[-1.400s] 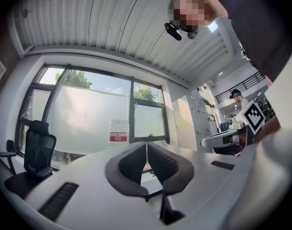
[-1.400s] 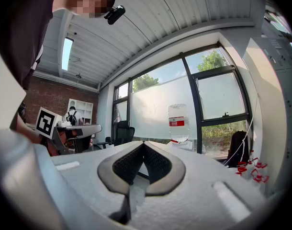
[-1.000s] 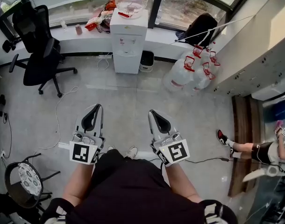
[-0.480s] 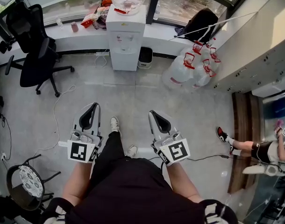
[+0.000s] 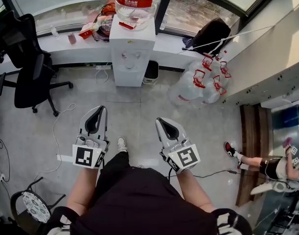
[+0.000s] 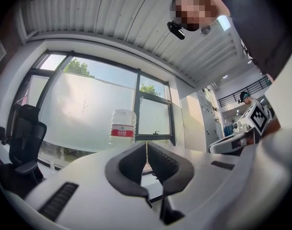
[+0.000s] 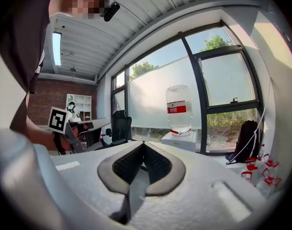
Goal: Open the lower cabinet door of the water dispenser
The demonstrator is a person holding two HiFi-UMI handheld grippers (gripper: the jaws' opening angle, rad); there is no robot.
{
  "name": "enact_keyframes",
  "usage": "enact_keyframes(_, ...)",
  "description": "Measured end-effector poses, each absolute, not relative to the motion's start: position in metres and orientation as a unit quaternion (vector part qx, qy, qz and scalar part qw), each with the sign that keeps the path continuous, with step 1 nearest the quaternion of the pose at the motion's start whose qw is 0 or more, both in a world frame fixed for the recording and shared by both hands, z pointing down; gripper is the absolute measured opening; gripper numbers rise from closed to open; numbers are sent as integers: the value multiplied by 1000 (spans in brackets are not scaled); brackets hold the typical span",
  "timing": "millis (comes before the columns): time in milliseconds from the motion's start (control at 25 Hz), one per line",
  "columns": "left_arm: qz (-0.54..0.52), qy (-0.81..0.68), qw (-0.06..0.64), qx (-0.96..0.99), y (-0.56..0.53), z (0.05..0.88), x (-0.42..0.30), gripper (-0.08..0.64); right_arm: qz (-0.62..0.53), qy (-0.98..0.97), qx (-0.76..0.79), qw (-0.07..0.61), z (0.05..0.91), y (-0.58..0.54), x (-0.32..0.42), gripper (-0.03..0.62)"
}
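In the head view, we hold the left gripper [image 5: 101, 109] and the right gripper [image 5: 159, 121] side by side over the floor. Both have their jaws pressed together and hold nothing. The water dispenser [image 5: 132, 48] stands well ahead of both grippers, more in line with the left one. It has a big water bottle [image 5: 135, 1] on top. Its lower cabinet door [image 5: 126, 76] is the flat white front at the bottom, and it looks shut. A black chair [image 5: 23, 70] is ahead and off to the left of the left gripper. A heap of empty jugs [image 5: 201, 77] is ahead and to the right of the right gripper.

In the left gripper view, the jaws touch at the tips and nothing is between them. The bottle rises just left of the tips, far off.

In the right gripper view, the jaws are closed and empty too. The bottle and the top of the dispenser show a little right of the tips, far off.

We think the task has hardly begun. No gripper touches the door. We must get close, reach low and pull it open.

Compared with a second ago, the dispenser looks bigger and nearer in the head view, and the chair sits further left. The grippers are held the same way, jaws shut as before
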State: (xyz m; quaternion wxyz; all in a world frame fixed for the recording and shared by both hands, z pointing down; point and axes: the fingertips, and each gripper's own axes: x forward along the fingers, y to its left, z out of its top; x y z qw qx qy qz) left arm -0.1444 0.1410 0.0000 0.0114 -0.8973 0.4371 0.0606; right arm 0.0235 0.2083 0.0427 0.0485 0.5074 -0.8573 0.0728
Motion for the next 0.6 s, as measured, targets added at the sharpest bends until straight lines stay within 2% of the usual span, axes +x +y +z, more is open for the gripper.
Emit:
enact_keyframes(280,57,412,-20,-909,61,10,-145,15,88,-844,526,55,37,140,17,3)
enact_keyframes(600,50,374,-38,-925,25,17,-98,15,103,-823,556,52,45,112,54,3)
